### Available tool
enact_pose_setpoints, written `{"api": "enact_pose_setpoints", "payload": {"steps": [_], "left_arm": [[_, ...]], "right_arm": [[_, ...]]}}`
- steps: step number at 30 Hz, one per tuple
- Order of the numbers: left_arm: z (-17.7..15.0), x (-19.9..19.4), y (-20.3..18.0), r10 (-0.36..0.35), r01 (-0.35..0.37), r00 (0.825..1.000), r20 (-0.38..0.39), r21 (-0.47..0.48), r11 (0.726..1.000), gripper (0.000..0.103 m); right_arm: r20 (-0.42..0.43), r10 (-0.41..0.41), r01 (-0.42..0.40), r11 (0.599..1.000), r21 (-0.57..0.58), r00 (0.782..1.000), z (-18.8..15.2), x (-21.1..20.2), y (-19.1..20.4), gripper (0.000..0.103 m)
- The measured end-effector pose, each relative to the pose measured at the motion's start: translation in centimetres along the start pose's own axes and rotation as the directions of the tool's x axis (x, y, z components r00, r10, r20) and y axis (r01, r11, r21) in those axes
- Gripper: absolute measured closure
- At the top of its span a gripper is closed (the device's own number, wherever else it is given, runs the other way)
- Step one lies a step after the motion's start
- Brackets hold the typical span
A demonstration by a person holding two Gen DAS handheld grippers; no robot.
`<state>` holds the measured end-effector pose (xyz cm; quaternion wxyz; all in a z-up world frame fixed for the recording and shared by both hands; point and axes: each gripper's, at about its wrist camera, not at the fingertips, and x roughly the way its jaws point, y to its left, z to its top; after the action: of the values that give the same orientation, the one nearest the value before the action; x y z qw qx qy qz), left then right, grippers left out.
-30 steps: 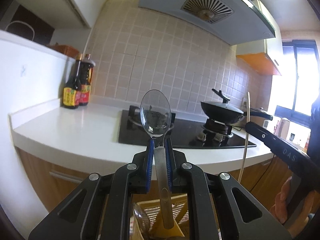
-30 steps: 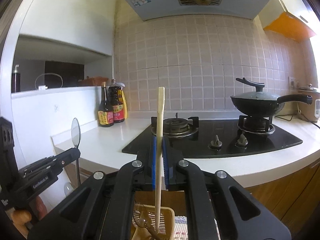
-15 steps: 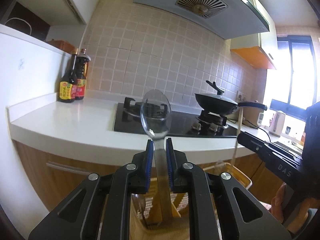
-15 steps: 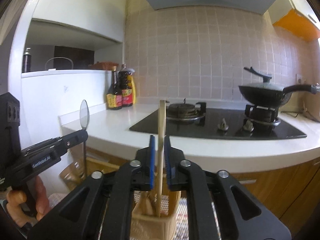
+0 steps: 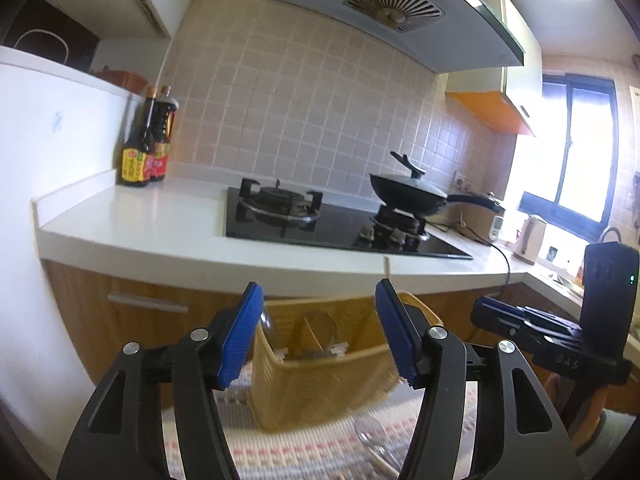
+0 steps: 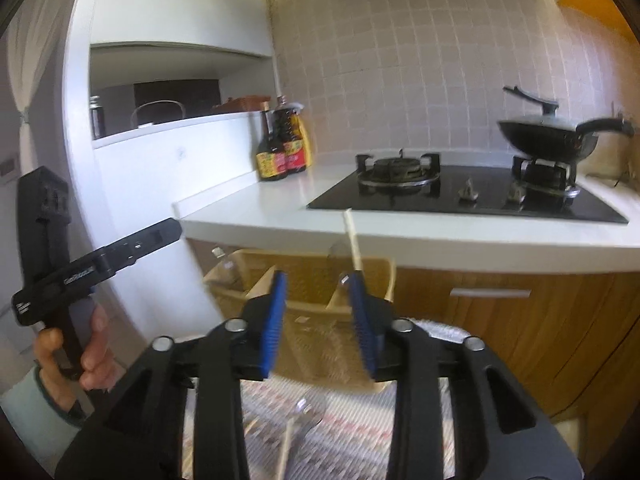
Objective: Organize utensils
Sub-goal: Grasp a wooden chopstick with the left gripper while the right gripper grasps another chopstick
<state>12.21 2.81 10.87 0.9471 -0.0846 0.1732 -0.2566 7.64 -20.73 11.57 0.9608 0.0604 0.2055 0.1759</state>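
Our left gripper has just been opening: its two blue fingers stand wide apart and released, with nothing between them. Our right gripper has likewise just been opening, and its two blue fingers are parted and press on nothing. A pale wooden chopstick stands just past the right-hand finger, tilted, its lower end down in the basket.

That one yellow slatted basket sits on the floor in front of the cabinets, on a striped woven mat. We see dividers splitting it into compartments; a clear plastic spoon stands inside, though we cannot tell which compartment holds it. Another clear spoon and a second wooden stick lie loose on the mat, near the basket.

From the right wrist view, our left hand grips its tool's handle, in a pale green sleeve; white lettering on that tool is too blurred to read. On the right tool, seen from the left wrist, we read "DAS".

Above, the white worktop carries two dark sauce bottles with red and yellow labels, unreadable. The black hob has two burners, and one lidded black wok sits on the right one.
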Motion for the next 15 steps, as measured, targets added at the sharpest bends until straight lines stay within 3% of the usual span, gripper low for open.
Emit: {"api": "enact_pose_setpoints", "payload": {"steps": [4,9,15], "left_arm": [[-0.2,-1.8,-1.0,-0.004,0.004,0.998,-0.060,0.002,1.000,0.043],[-1.0,-3.2,-2.5,-0.001,0.006,0.988,-0.152,0.030,1.000,0.043],[-2.2,-4.3,-4.2,0.030,-0.008,0.972,-0.233,0.092,0.996,0.043]], "right_arm": [[-0.056,0.038,-0.038,0.999,0.005,0.998,-0.6,-2.0,1.7,0.072],[-0.147,0.004,-0.006,1.000,-0.013,0.989,-1.1,-2.5,3.2,0.072],[-0.256,-0.009,0.022,0.999,0.048,0.967,-2.3,-2.2,2.6,0.072]]}}
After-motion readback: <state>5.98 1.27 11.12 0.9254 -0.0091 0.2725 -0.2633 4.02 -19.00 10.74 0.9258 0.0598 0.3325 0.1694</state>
